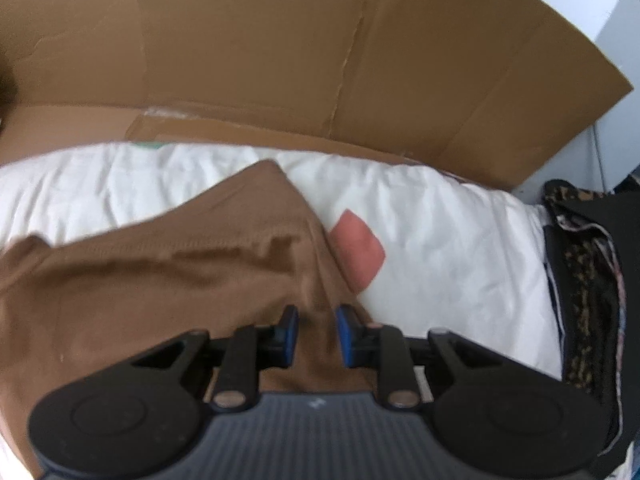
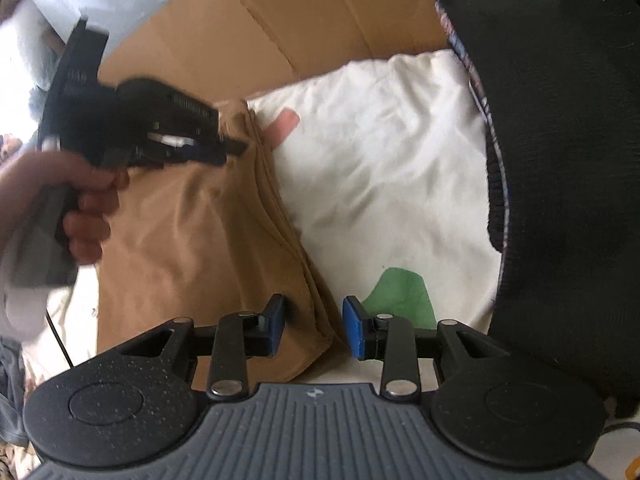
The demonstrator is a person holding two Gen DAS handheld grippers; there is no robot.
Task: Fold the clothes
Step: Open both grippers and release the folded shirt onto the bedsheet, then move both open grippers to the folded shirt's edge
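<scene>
Along the left edge of the white sheet (image 2: 380, 168): a hand (image 2: 88, 208) wrapped round the handle of the left gripper (image 1: 317, 330), angled steeply down onto the brown garment (image 1: 160, 280). Pads slightly apart, a soft ridge of brown cloth running up between them but not plainly pinched. Probably placed there to pin or steady the far end of the fold rather than to lift it.

Across the middle of the sheet: the brown garment itself, already doubled over, with several layers stacked along its right-hand side in the right wrist view. Lying flat, most likely so that the stacked edges stay lined up for another fold. Behind it, against the sheet's far edge, flattened cardboard (image 1: 280, 60) standing as a backdrop, with no part in the folding.

Nearer the front edge: the right gripper (image 2: 314, 326), jaws apart and holding nothing, straddling that layered side with one pad over brown cloth and the other over bare sheet. Well set, by the look of it, either to close on the layers or to draw clear.

Right of the garment, printed on the sheet: a pink patch (image 1: 360, 252) just beside the fold, partly tucked under it, and a green patch (image 2: 404, 296) close to the right pad.

Over the right edge of the sheet: a heap of black clothes (image 2: 560, 160), kept well apart, seemingly waiting its turn.
</scene>
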